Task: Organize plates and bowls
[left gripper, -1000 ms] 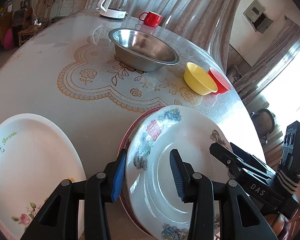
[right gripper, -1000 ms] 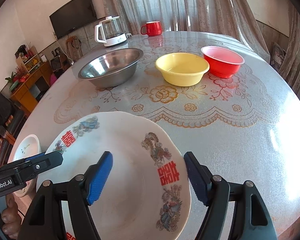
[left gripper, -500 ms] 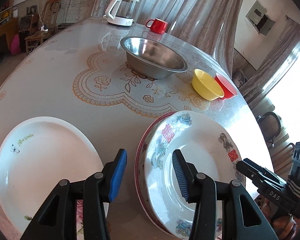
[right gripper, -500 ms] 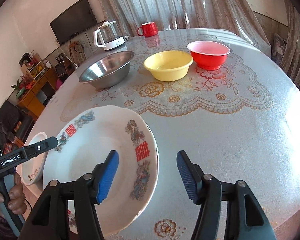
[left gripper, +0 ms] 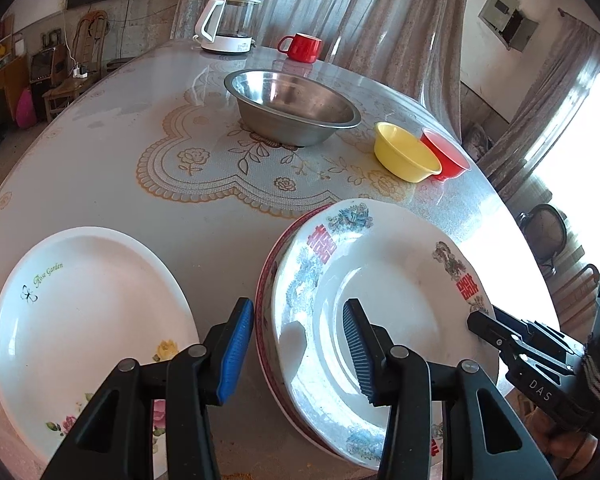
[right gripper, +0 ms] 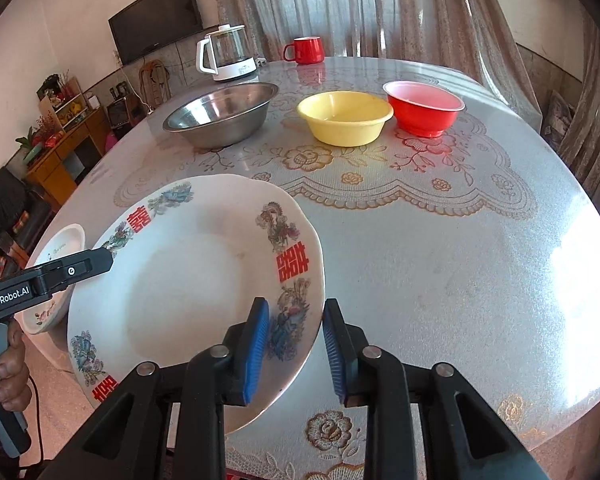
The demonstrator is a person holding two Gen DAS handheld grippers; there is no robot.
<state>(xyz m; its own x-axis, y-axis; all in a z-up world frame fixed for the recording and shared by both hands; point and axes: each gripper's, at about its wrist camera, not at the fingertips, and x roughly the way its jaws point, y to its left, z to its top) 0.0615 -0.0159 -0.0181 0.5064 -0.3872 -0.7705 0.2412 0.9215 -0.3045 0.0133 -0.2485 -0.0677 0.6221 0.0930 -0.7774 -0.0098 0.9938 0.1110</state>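
Near edge of table (right gripper: 440,264): patterned plate (right gripper: 188,276) stacked on red-rimmed plate (left gripper: 266,276). Left gripper (left gripper: 296,348) straddling left rim of stack, pads apart, not pressing. Right gripper (right gripper: 296,344) straddling right rim of patterned plate, jaws just closing; pad contact cannot be told. White floral plate (left gripper: 80,304) to the left, apart from stack, empty. Far side, left to right: steel bowl (right gripper: 224,116), yellow bowl (right gripper: 346,118), red bowl (right gripper: 424,108), all empty. Kettle (right gripper: 226,54) and red mug (right gripper: 306,50) farthest.

light: bright daylight, blown-out window (left gripper: 580,152) | glare: tabletop (right gripper: 440,260) (glossy); edges: fisheye-bent, dark-cornered
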